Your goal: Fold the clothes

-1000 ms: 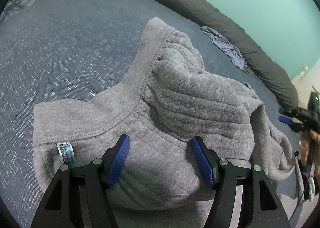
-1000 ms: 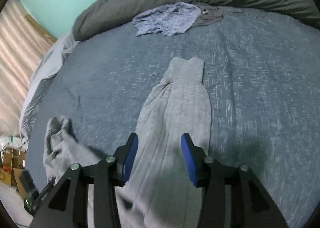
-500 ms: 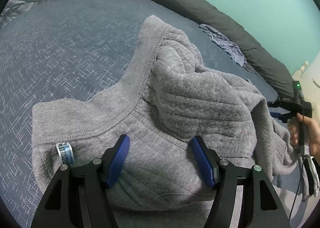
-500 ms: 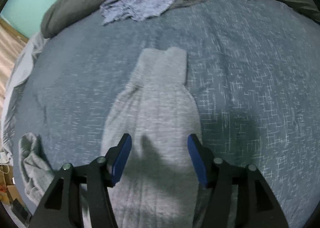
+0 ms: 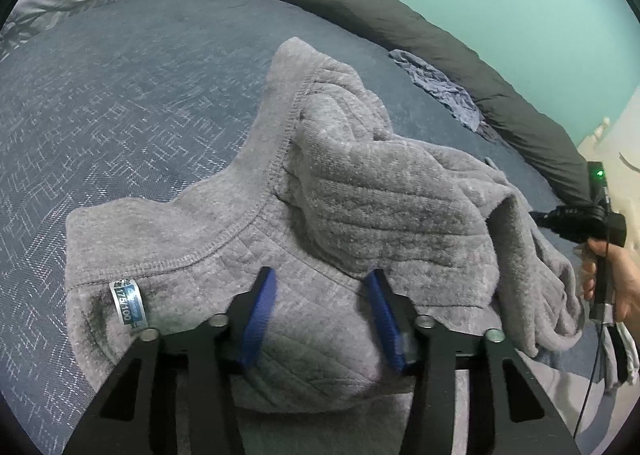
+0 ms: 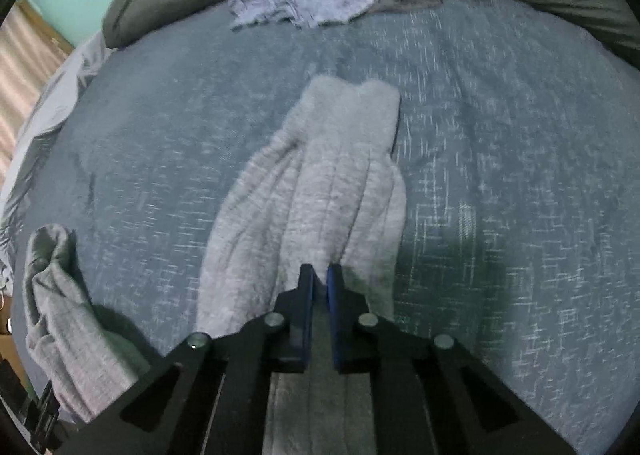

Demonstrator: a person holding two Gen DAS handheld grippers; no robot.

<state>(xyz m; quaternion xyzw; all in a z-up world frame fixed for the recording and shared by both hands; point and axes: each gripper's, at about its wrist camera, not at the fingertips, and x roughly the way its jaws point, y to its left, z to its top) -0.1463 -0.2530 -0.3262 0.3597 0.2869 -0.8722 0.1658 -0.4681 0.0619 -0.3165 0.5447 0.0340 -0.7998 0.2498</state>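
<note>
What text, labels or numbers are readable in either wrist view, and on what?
"175/100": on the small blue-and-white woven size tag sewn at the neck seam of the grey quilted fleece garment, left wrist view.
Small print on the blue part of that tag: too small to read.
Pale marks on the black handheld gripper body at the right edge: too blurred to read.
Right wrist view: no text visible.
</note>
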